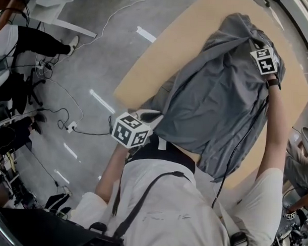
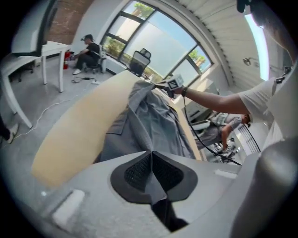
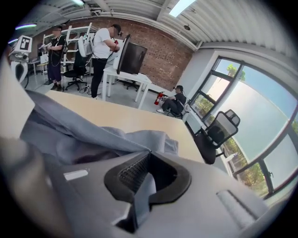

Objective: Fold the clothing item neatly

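The left gripper (image 2: 152, 162) has its jaws closed tight on a fold of the grey shirt (image 1: 215, 102) — the cloth spreads out ahead of its fingers toward the right gripper (image 3: 145, 174). That one's jaws also pinch a strip of the fabric. The shirt stretches between the two grippers — beyond the right fingertips, part of it lies bunched on the tan table (image 1: 156, 64).

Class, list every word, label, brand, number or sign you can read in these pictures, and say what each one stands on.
No readable words or numbers in any view.
The marker cubes: only black-and-white square patterns, no letters or digits.
The grey shirt: no print, brand or label shows.
Background furniture and screen: too small and blurred to show any text.
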Available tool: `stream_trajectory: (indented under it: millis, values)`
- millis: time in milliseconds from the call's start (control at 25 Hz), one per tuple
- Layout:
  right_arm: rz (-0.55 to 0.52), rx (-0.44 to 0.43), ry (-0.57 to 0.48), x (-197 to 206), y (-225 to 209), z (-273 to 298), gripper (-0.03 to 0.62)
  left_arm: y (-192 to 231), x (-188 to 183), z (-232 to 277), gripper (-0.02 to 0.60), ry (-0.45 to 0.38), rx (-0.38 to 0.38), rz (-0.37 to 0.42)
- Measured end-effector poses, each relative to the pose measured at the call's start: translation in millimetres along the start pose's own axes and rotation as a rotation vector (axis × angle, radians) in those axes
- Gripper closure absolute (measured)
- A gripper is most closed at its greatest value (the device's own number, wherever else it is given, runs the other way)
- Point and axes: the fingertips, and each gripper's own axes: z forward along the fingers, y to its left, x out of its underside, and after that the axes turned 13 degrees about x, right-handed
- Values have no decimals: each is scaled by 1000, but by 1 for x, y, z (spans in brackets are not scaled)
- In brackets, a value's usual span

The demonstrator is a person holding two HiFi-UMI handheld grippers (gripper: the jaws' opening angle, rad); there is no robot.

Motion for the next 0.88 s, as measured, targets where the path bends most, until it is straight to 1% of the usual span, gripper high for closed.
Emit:
stream_trajectory:
  millis: [80,160,240,320,360,440,520,560,600,680,760,840,880]
  values:
    - [24,48,12,18,-19,-11,581,-27,7,25,566,66,80,40]
    - [51,92,45,44,-30,-20,580,-45,22,52,566,133,139,66]
    - [97,122,110,80,-35,-24,581,-56,39,79,566,202,182,81]
    - [172,123,196,116,-35,-22,578,-60,56,103,566,259,202,83]
    - [219,126,232,129,-35,-21,555,-60,64,115,566,283,202,84]
    - [302,162,268,145,-36,-23,455,-59,80,135,564,326,193,100]
    - [364,207,251,147,-39,-35,418,-61,97,153,550,381,195,160]
    - [391,222,230,146,-38,-45,411,-62,107,160,536,419,197,207]
    - [415,227,207,145,-33,-59,411,-64,118,166,509,457,199,257]
    - [463,228,163,146,-19,-93,411,-68,136,172,472,506,213,329]
    - [518,267,127,150,-9,-145,411,-76,137,172,446,506,241,373]
    - [580,318,89,151,5,-203,414,-86,129,168,420,478,273,415]
    - [610,342,71,152,15,-232,414,-92,125,165,419,459,285,436]
